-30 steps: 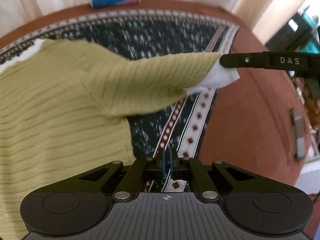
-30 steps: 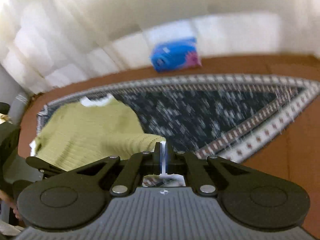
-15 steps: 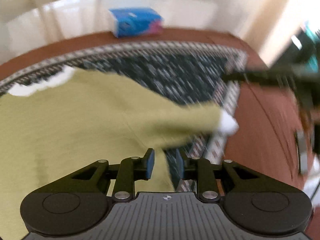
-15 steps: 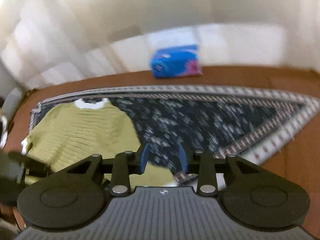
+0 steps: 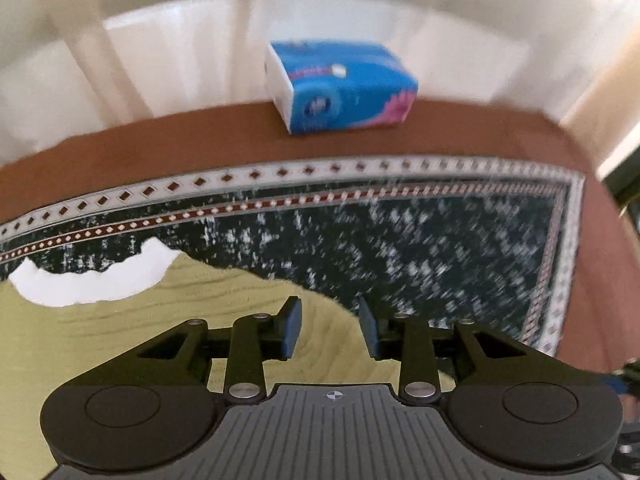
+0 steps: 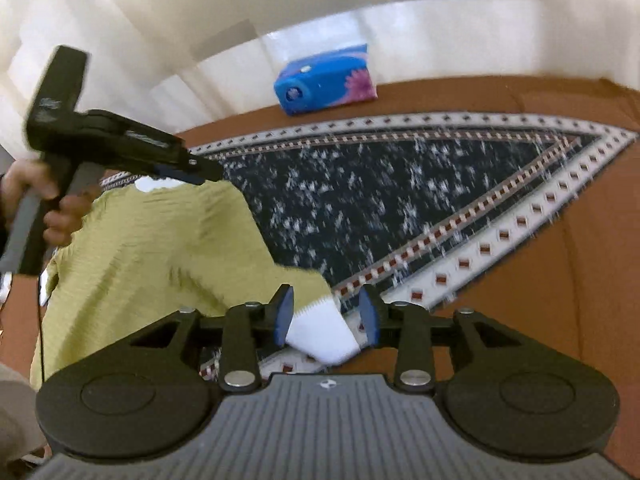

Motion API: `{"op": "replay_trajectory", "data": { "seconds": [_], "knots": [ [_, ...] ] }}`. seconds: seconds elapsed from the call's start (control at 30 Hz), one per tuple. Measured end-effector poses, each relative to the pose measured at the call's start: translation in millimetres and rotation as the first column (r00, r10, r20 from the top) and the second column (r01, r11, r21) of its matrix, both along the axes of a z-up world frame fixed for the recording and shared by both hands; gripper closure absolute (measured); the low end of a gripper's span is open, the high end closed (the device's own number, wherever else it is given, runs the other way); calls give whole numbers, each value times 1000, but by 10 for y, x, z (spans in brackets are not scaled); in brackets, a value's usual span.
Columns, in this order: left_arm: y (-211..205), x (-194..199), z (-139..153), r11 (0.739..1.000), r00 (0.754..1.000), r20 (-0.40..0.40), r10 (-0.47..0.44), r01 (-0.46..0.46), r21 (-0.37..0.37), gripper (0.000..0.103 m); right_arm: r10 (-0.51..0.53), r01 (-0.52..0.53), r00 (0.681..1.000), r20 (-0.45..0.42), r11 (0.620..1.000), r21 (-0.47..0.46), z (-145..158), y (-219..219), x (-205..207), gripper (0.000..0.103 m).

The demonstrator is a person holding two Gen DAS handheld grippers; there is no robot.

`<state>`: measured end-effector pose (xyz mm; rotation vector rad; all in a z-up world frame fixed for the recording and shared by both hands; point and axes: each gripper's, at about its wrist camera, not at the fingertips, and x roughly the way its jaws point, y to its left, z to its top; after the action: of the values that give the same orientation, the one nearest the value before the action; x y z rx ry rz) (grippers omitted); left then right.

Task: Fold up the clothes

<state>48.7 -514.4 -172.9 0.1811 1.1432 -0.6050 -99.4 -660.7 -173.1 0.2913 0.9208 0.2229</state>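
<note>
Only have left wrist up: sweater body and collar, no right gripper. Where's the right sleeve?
Observer: The sleeve stretches out from the green sweater toward the right wrist camera. Its white cuff ends over the rug border.
Operator: Right gripper got it?
Observer: Doesn't look like it. The right gripper has its jaws apart. They have just been opening, with the cuff between them, and the pads don't appear to press on it.
Operator: Where's my gripper from that side?
Observer: The left gripper is above the sweater's shoulder, next to the white collar. A hand grips its handle at the frame's left edge.
</note>
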Motion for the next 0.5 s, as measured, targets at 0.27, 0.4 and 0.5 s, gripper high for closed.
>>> {"op": "replay_trajectory", "data": {
  "seconds": [0.27, 0.4, 0.5],
  "knots": [
    [-43, -15, -165, 999, 999, -26, -23, 23, 34, 55, 54, -52, 998, -36, 998, 32, -155, 85, 11, 58],
    [-56, -12, -200, 999, 999, -21, -26, 27, 37, 56, 68, -66, 996, -50, 997, 31, -224, 145, 26, 58],
    [-77, -29, -208, 997, 999, 16, -46, 45, 62, 102, 69, -67, 996, -53, 997, 33, -252, 142, 46, 58]
  ]
}}
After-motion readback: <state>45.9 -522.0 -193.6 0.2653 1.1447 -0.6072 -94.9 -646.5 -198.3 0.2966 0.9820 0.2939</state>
